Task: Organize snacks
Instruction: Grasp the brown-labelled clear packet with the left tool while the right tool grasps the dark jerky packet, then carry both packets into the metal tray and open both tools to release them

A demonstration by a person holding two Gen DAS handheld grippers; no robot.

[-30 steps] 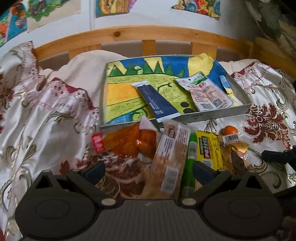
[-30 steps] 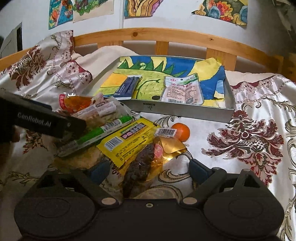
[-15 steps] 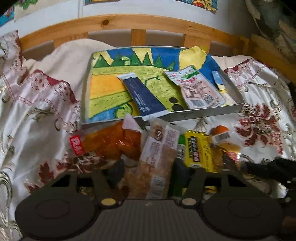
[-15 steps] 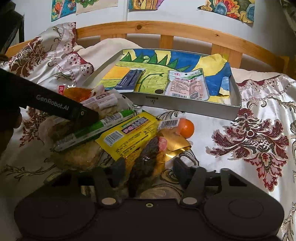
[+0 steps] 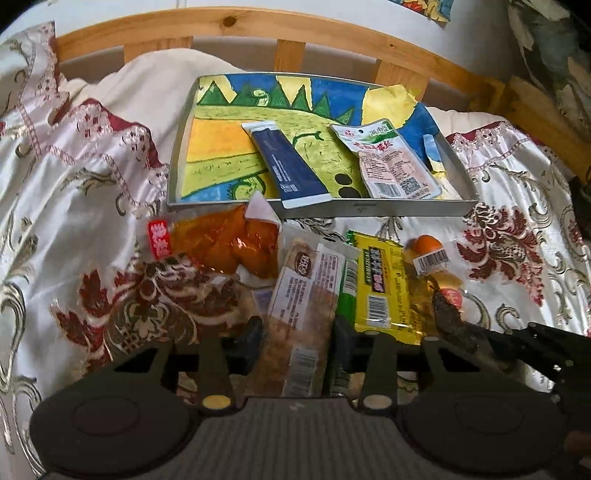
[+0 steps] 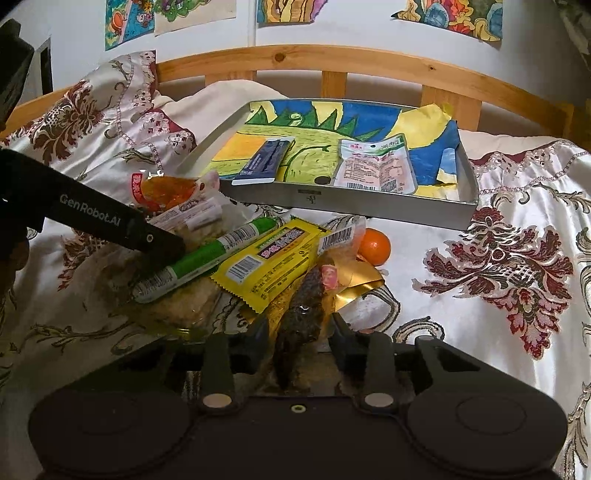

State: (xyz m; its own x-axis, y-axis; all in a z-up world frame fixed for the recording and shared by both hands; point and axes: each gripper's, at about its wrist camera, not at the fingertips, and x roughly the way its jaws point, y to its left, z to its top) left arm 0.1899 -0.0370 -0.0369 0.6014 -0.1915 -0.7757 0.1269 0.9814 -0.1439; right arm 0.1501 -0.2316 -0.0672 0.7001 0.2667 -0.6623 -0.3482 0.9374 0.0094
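A pile of snacks lies on the bed in front of a grey tray (image 5: 373, 208) (image 6: 354, 208) lined with a coloured drawing. My left gripper (image 5: 298, 338) is shut on a brown cracker packet (image 5: 301, 314). My right gripper (image 6: 299, 338) is shut on a dark brown snack in clear wrap (image 6: 301, 314). Between them lie a green sausage stick (image 6: 207, 258), a yellow packet (image 6: 273, 258) (image 5: 380, 284), an orange snack bag (image 5: 225, 243) and a small orange (image 6: 375, 245). A blue packet (image 5: 290, 166) and a white-pink packet (image 5: 388, 162) lie in the tray.
A white and red patterned satin cover (image 6: 509, 266) spreads over the bed. A wooden headboard rail (image 6: 332, 59) runs behind the tray. Drawings hang on the wall (image 6: 454, 18). The left gripper's black body (image 6: 92, 218) reaches into the pile from the left.
Both grippers have moved forward into the pile and closed, the left on the cracker packet, the right on the dark brown snack.
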